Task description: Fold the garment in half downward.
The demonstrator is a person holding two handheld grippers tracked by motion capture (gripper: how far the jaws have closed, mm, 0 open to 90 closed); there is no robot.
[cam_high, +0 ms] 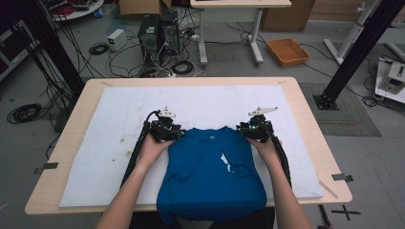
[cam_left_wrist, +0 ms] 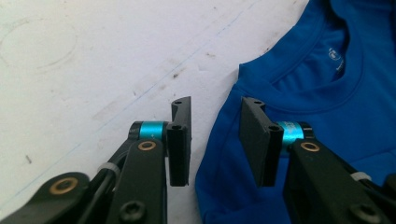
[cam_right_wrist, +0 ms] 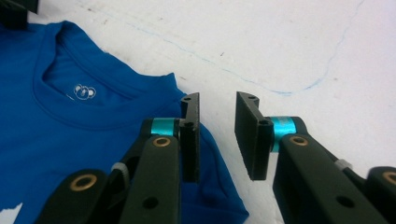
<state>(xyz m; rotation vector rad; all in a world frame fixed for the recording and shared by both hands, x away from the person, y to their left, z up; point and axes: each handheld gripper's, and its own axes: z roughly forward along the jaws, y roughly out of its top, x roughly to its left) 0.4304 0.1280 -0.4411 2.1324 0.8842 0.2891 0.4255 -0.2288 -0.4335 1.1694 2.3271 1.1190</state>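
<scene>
Jaws of left gripper: parted, nothing pinched, straddling the left shoulder edge of the blue T-shirt, one jaw over white sheet, the other over cloth. Jaws of right gripper: parted, nothing pinched, straddling the right shoulder edge, one jaw over cloth, the other over the sheet. Blue T-shirt: lying flat, collar toward the far side, hem hanging over the near edge of the bench; small white print inside the collar, white mark on the chest. White sheet: covers most of the bench, faint stains and a thin blue line. Hands: one behind each gripper, at the shirt's shoulders
</scene>
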